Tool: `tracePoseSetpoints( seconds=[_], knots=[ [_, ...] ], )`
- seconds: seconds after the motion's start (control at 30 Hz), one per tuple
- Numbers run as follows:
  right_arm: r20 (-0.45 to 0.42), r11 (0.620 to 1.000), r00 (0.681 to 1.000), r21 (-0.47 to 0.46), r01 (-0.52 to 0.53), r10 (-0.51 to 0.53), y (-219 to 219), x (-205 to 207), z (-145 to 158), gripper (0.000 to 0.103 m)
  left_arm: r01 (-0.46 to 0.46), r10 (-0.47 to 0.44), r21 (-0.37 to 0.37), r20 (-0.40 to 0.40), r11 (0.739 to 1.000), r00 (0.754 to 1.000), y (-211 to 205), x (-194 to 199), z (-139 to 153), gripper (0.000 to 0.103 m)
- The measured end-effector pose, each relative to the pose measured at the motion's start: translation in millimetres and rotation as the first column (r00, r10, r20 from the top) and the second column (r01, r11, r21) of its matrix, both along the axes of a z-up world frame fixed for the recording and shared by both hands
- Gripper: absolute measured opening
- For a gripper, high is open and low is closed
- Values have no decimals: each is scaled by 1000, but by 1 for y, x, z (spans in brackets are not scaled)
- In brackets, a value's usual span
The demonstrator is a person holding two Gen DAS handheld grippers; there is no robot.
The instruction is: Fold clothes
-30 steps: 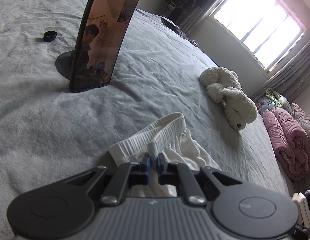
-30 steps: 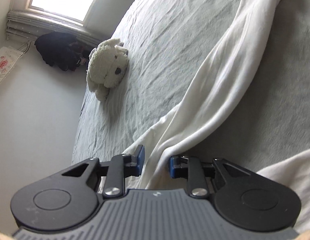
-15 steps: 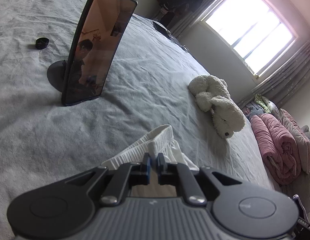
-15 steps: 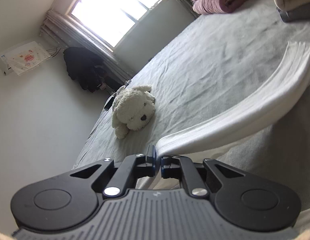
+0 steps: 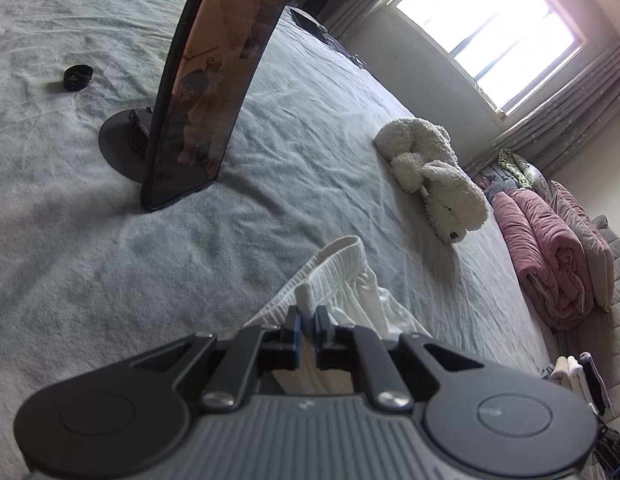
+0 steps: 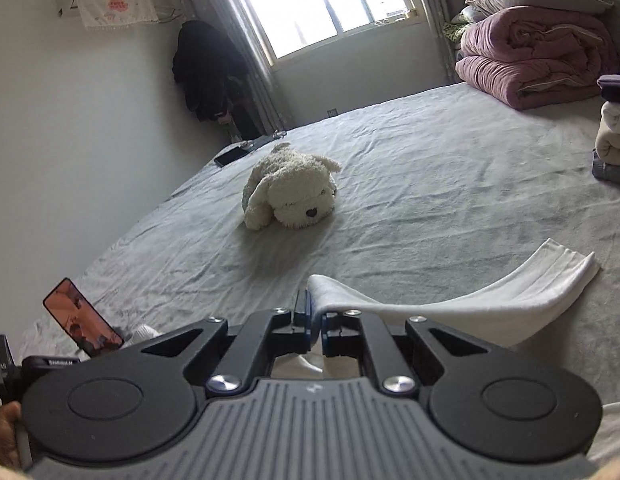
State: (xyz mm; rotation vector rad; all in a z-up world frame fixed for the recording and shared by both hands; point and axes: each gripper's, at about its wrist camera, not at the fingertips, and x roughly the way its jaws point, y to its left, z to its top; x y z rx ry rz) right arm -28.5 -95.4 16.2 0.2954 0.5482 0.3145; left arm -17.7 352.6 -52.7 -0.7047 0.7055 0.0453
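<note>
- Trousers, white, lie on the grey bed, on the near side of the plush dog.
- Your left gripper is clenched on their ribbed waistband.
- Your right gripper has just closed and now pinches a leg's edge, lifted off the bed.
- No container shows.

On the bed, the phone stand stands left of the plush dog.
</note>
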Motion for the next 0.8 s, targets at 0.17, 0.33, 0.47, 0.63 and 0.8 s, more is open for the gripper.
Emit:
tracePoseSetpoints(
  seconds=[0.17, 0.33, 0.47, 0.63, 0.8],
  knots=[
    [-52, 991, 997, -115, -69, 63, 15, -18, -7, 9, 13, -14, -15, -30, 1000, 999, 5, 3, -4, 6],
    [-132, 987, 988, -126, -95, 78, 20, -25, -31, 9, -13, 15, 31, -72, 999, 997, 5, -1, -2, 6],
    [-242, 978, 965, -152, -141, 102, 30, -24, -55, 9, 1, 12, 111, -120, 994, 993, -3, -1, -2, 8],
    [-352, 974, 930, -153, -166, 104, 33, -21, -80, 15, 7, 27, 245, -134, 969, 991, -16, -5, 6, 29],
    [-405, 971, 902, -109, -212, 152, 27, -19, -68, 44, -68, 94, 328, -64, 942, 994, -21, -16, 23, 45]
  ],
)
